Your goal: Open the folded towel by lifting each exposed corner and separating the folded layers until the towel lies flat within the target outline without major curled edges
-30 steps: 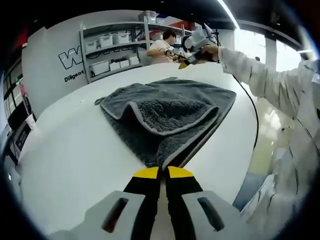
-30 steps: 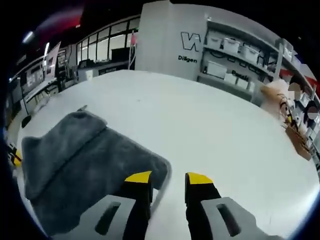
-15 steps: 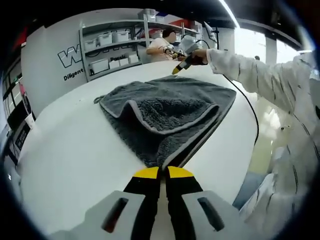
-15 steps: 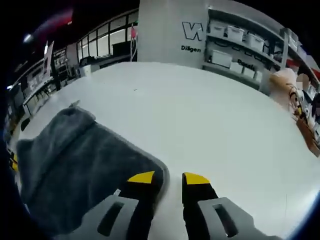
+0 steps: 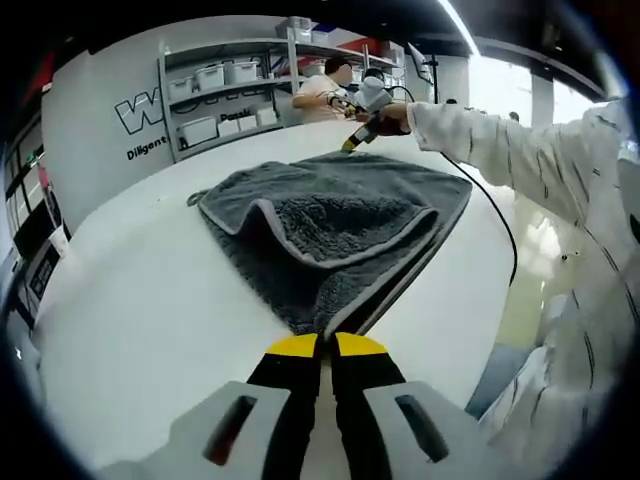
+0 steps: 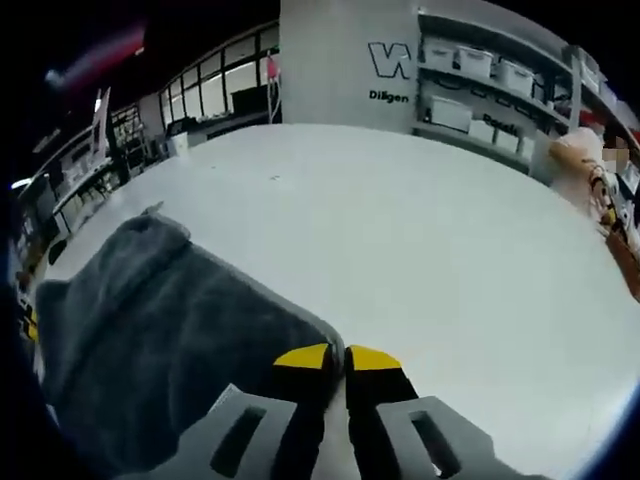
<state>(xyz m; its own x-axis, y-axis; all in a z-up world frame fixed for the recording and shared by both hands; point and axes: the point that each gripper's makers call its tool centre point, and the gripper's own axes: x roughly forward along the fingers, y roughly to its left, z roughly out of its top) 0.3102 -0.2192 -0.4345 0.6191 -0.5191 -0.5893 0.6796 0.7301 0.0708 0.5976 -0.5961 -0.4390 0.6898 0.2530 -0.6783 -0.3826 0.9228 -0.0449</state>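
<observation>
1. the grey towel (image 5: pixel 335 235) lies folded on the white worktop (image 5: pixel 150 310), one layer turned back over the rest, its pale hem curving across the middle.
2. the left gripper (image 5: pixel 326 347) sits low at the towel's near corner, yellow-tipped jaws pressed together with the corner's edge right at the tips; whether cloth is pinched between them i cannot tell.
3. in the left gripper view, the person's white sleeve (image 5: pixel 510 160) reaches out over the worktop's far edge, the hand (image 5: pixel 390 115) holding the right gripper tipped down at the towel's far corner.
4. in the right gripper view, the right gripper (image 6: pixel 328 357) has its jaws drawn together on the towel's (image 6: pixel 160 330) hemmed corner, the pale edge running into the tips.
5. shelving (image 5: pixel 225 95) with white bins stands beyond the worktop.
</observation>
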